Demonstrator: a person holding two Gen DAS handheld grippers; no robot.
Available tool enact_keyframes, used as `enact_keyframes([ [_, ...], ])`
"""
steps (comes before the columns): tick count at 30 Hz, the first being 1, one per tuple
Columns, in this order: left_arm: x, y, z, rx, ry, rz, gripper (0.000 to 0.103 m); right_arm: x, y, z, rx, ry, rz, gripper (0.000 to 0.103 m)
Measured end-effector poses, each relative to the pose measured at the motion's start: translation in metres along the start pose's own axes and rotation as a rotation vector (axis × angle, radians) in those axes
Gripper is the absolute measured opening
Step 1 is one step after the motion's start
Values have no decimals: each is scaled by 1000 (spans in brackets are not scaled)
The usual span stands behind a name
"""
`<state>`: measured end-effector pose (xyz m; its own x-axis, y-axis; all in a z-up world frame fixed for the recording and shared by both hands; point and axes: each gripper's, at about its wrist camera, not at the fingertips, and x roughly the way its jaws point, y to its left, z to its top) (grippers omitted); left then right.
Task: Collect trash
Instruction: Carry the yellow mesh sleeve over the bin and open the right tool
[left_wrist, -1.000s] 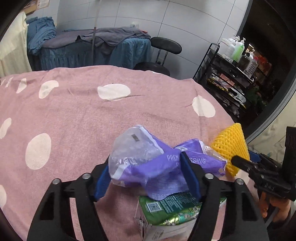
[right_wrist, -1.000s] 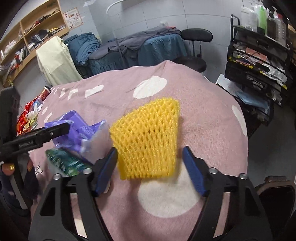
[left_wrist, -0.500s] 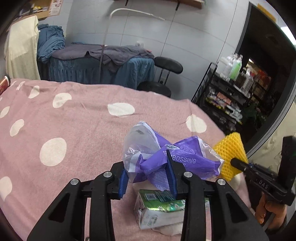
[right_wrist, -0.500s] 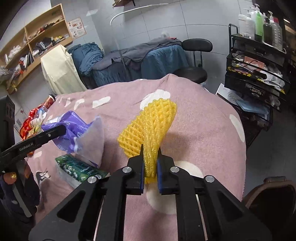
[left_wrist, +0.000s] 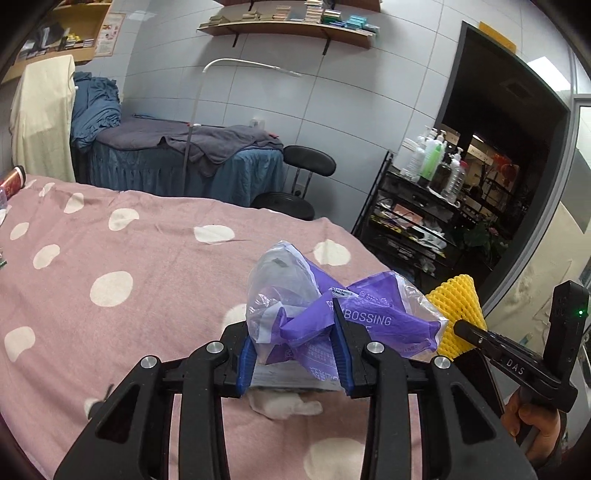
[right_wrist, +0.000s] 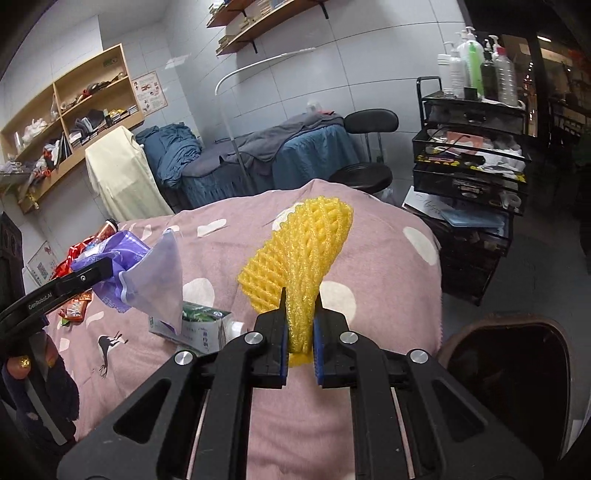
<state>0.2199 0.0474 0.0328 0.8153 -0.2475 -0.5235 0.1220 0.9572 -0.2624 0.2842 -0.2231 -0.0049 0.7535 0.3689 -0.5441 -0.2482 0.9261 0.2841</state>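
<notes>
Two claws, each gripping one item: purple bag (left_wrist: 325, 317), yellow foam net (right_wrist: 303, 254).

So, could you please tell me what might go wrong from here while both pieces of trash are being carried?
The left claw pinches only a fold of the loose purple bag, so it may slip free. The yellow foam net is squashed in the right claw and could spring out. The green carton might get left on the bed.
</notes>
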Motion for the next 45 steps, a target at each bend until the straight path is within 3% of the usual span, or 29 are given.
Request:
enact_keyframes([
  [9,-8,-38,-23,22,13,-85,35,-55,-33,-31,78,-52,-85,11],
  [19,-8,-76,-43,58,53,-172,35,-100,-91,-72,201,-54,-220,11],
  [25,-6,-100,-55,88,77,-208,35,-109,-119,-92,242,-28,-302,11],
  [28,-6,-112,-62,108,87,-218,36,-107,-128,-104,230,4,-383,11],
  [32,-4,-125,-68,133,104,-229,36,-102,-141,-116,251,35,-399,11],
  [34,-4,-129,-70,138,110,-234,36,-99,-144,-122,259,51,-416,17],
  [35,-4,-132,-71,141,114,-236,36,-98,-146,-126,267,58,-420,28],
  [36,-3,-133,-72,145,116,-236,36,-97,-148,-129,276,59,-418,50],
  [38,-2,-137,-75,153,121,-235,36,-99,-149,-136,293,50,-421,69],
  [45,3,-149,-80,175,134,-239,36,-111,-153,-140,314,16,-414,73],
])
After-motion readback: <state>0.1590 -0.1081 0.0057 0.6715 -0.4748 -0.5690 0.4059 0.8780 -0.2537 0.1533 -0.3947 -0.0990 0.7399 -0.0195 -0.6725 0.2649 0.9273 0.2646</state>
